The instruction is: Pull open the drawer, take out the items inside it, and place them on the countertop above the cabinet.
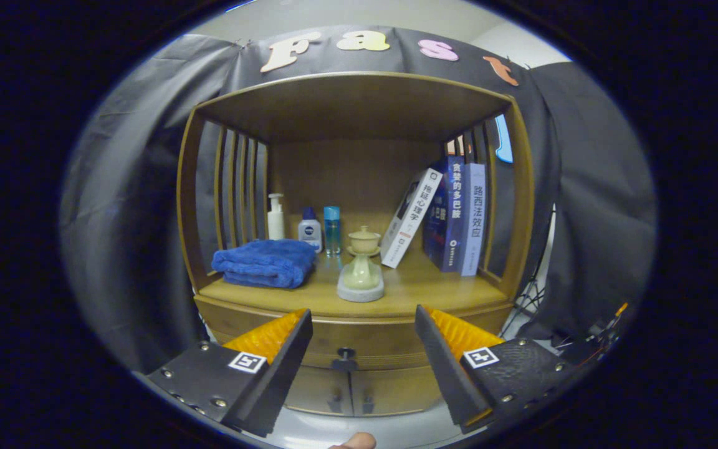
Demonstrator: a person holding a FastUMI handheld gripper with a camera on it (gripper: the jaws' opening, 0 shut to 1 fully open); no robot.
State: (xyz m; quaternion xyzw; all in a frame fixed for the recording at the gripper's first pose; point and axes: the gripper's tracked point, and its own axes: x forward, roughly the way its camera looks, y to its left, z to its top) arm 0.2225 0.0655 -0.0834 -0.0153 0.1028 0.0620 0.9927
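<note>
- Left of the drawer knob (346, 353), on the counter (421, 288) above, we see a folded blue towel (265, 262).
- The drawer (359, 347) sits shut, its contents hidden.
- Our hand-held gripper (363, 324) stands wide, empty, framing the knob, seemingly lined up to grasp it.

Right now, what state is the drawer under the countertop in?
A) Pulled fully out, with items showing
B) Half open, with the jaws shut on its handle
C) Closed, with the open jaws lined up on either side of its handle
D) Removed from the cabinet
C: the drawer front sits flush with the cabinet, and the gripper jaws stand wide apart, the dark handle between them and untouched.
</note>
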